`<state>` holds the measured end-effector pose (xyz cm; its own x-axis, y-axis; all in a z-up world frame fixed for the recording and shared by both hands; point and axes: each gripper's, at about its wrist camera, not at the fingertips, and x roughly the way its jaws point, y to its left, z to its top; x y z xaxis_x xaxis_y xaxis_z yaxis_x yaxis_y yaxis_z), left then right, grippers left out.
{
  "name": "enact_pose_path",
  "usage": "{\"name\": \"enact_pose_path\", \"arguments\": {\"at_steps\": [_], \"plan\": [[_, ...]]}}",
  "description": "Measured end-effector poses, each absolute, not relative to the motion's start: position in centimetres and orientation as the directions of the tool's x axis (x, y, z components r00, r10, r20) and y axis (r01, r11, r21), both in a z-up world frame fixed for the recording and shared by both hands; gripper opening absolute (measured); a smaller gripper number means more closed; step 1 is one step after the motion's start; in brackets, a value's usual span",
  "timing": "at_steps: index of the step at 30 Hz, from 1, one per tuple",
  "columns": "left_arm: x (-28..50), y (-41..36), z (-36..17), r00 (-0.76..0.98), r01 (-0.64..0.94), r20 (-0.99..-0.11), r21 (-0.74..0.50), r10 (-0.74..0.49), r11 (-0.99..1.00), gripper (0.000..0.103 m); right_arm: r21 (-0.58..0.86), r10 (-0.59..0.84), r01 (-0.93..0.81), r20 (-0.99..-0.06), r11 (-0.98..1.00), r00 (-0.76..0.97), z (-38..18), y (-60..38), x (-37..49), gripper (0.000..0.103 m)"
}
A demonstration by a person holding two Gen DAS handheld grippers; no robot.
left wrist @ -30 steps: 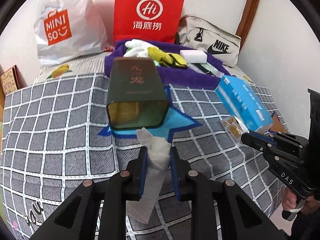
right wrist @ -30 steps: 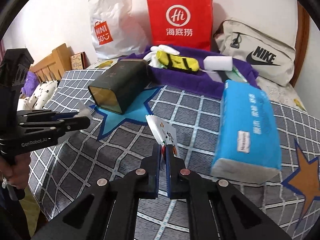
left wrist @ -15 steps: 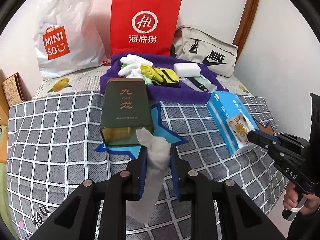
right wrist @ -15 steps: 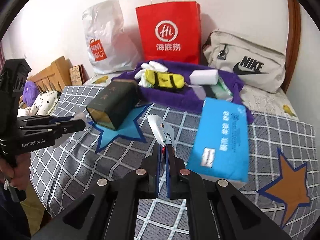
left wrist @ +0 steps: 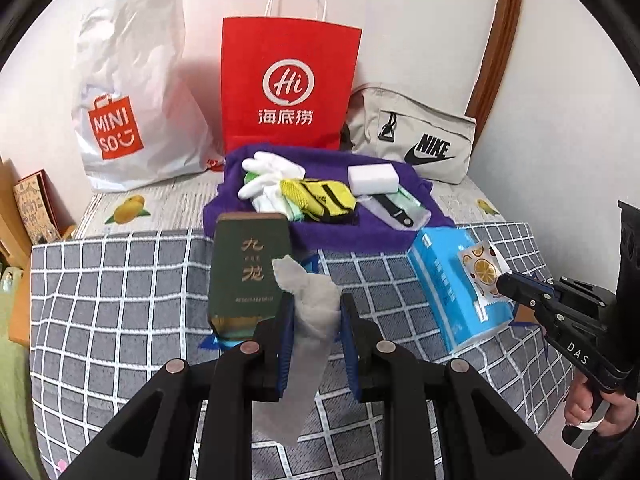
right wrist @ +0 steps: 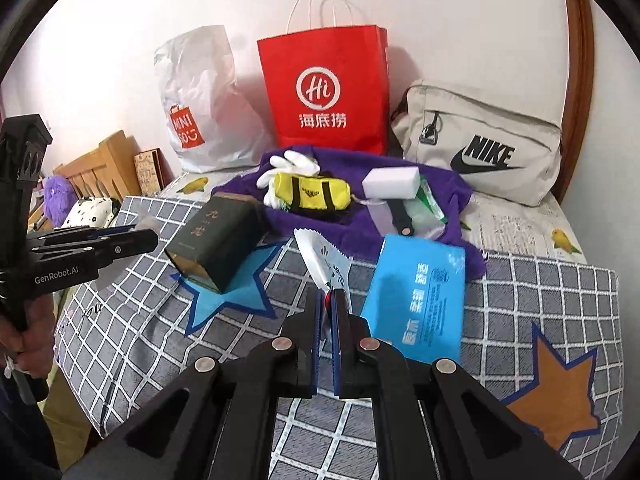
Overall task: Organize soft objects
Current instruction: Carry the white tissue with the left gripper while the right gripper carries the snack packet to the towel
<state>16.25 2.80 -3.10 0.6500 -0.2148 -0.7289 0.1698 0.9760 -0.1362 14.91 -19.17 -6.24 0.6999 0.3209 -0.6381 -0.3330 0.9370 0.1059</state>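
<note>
- A bed under a grey checked cover, white wall behind, with bags lined along that wall.
- The left claw is clamped on a crumpled white tissue, which hangs limp below the pads, clear of the cover.
- The right claw is pinched nearly shut on a small flat sachet; from the left side its fruit-printed face shows.
- Taking the dark green box lying on its side as the landmark: it sits on a blue star, just beyond the tissue.
- To the box's right lies a blue tissue pack, near the sachet.
- Behind the box, touching its far end, spreads a purple towel carrying white gloves, a yellow pouch and a white sponge block.
- Further behind the box stand a red paper bag, a white Miniso bag and a beige Nike bag.
</note>
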Motion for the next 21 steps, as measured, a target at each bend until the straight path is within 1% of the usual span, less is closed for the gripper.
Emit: {"name": "enact_pose_path", "arguments": {"at_steps": [9,21], "plan": [[17.6,1.7,-2.5,0.64,0.177,-0.739,-0.127,-0.212,0.976,0.021,0.117,0.323,-0.322,-0.616,0.94,0.718,-4.8,-20.4,15.9,0.005],[20.3,2.0,-1.4,0.644,0.167,-0.738,-0.121,-0.201,0.979,0.021,0.11,0.302,-0.299,-0.612,0.948,0.731,-3.3,-21.8,18.4,0.005]]}}
